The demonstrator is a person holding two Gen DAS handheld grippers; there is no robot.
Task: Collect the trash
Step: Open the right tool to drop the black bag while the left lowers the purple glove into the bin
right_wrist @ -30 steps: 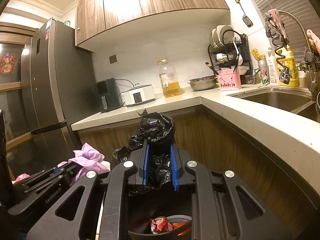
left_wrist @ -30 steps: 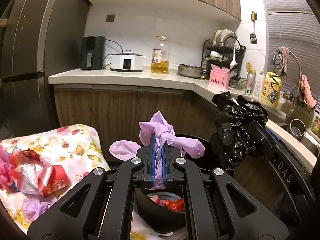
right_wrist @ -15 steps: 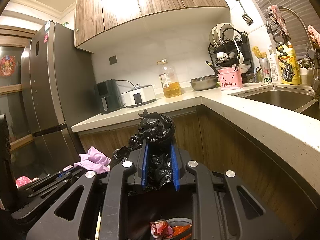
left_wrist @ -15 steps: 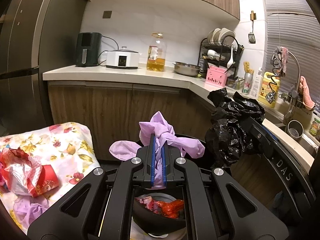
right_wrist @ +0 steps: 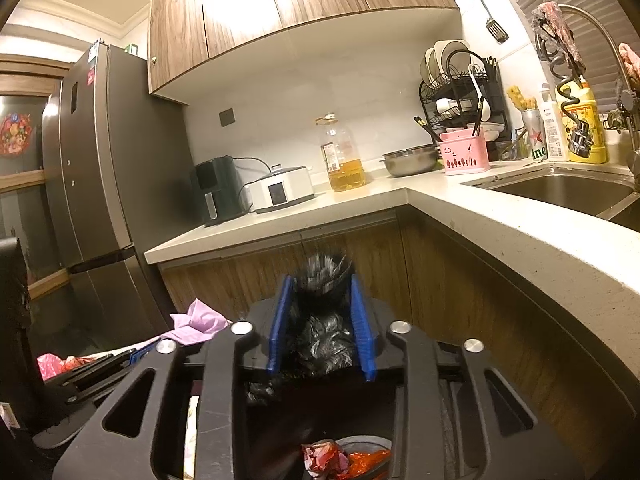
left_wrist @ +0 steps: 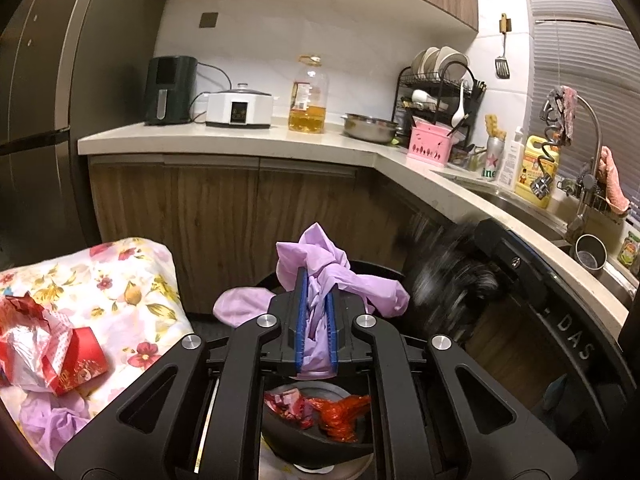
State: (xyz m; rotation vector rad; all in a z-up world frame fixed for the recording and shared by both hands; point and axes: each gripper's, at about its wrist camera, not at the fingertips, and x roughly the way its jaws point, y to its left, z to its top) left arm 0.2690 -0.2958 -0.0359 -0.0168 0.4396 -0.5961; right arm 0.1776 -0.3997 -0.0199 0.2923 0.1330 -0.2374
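Both grippers are opening above the black bin [left_wrist: 304, 438]; left gripper [left_wrist: 315, 312] is loosening around the purple plastic bag [left_wrist: 320, 276] between its pads; right gripper [right_wrist: 322, 316] is releasing the blurred black plastic bag [right_wrist: 324, 332]; red wrappers [left_wrist: 340, 412] are lying in the bin below.

Two tongs (left tongs [left_wrist: 314, 296], right tongs [right_wrist: 322, 316]); one oil bottle [left_wrist: 307, 100]; one steel bowl [left_wrist: 370, 128]; one dish rack [left_wrist: 438, 100].

A dark refrigerator [right_wrist: 96, 184] stands at nine o'clock; on the pale countertop [left_wrist: 240, 142] sit a black air fryer [left_wrist: 170, 90], a white cooker [left_wrist: 239, 109] and an oil jug [left_wrist: 308, 100]; at two o'clock, a dish rack [left_wrist: 440, 80] above a pink caddy [left_wrist: 430, 146].
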